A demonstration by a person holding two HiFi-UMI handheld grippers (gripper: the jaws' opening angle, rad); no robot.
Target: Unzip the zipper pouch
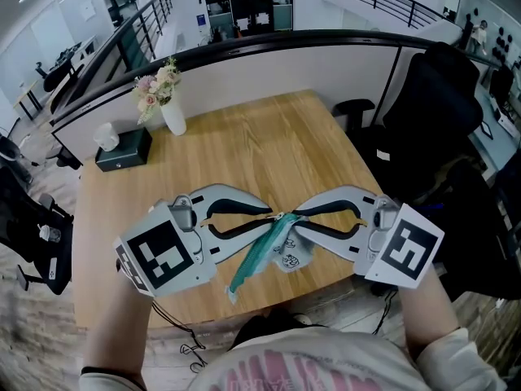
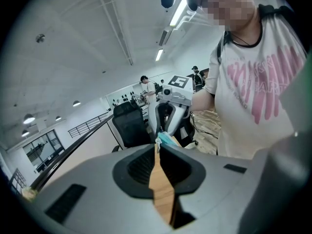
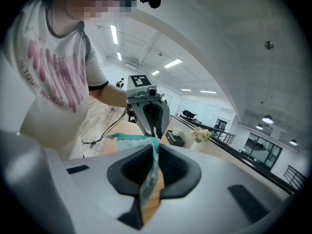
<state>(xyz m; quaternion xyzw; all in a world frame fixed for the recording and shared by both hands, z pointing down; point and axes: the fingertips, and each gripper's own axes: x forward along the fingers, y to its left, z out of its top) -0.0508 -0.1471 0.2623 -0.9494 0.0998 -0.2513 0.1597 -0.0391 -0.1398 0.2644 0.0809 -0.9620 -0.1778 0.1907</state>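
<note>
**Head view.** The teal-and-white fabric zipper pouch (image 1: 267,252) hangs in the air over the near edge of the light wooden worktop (image 1: 269,141). It is held at its upper end, where the two tools meet tip to tip. Its long axis runs diagonally, from the tool tips down and toward the person's left, with the free lower end pointing at the near-left edge. The left tool (image 1: 273,216) and the right tool (image 1: 295,215) face each other along a line parallel to the near edge. At the far-left corner stand a white vase of pale pink flowers (image 1: 169,108) and a black tissue box (image 1: 122,149), well apart from the pouch. A black office chair (image 1: 431,104) stands beyond the worktop's right side. Nothing lies between the tools and the pouch.

**Left gripper view.** The left tool (image 2: 159,147) has its jaws pressed together at the tips, pinching a small teal end of the pouch (image 2: 166,139). The worktop shows through the narrow slit behind the tips. The right tool (image 2: 171,112) stands directly opposite.

**Right gripper view.** The right tool (image 3: 156,151) pinches the pouch (image 3: 131,140). A strip of fabric runs back through the slit between its jaws, and the rest spreads toward the person. The left tool (image 3: 150,115) faces it, and the tissue box (image 3: 174,138) and flowers (image 3: 201,134) lie beyond.
</note>
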